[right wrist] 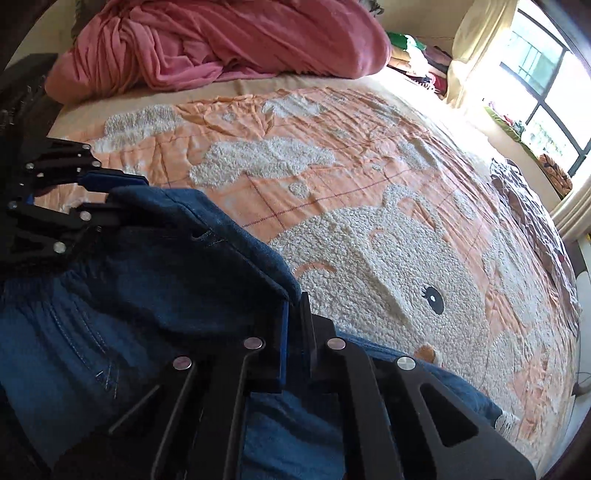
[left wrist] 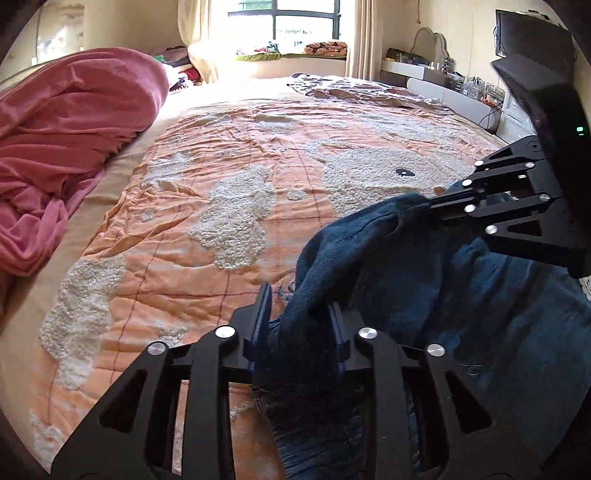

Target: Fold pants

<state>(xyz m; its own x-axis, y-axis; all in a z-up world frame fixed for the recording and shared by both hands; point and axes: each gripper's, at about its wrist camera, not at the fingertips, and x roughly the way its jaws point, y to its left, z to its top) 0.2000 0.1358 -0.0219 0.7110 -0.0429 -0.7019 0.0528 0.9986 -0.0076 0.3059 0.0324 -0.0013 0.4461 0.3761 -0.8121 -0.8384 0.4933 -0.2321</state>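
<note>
**Two wrist views, low over one bed**

Each camera looks steeply down along its own fingers, close above the pants (left wrist: 424, 280) (right wrist: 155, 258). Both share the orange bedspread (left wrist: 207, 177) (right wrist: 351, 147); the window (left wrist: 288, 18) (right wrist: 543, 85) lies at 12 o'clock, then 2 o'clock.

Pants (left wrist: 424, 280) are lying bunched on the bedspread (left wrist: 207, 192) at its near edge. A heaped blanket (left wrist: 70, 140) is sitting left of the pants on the bed. A window (left wrist: 284, 22) is standing beyond the bedspread's far end.
</note>
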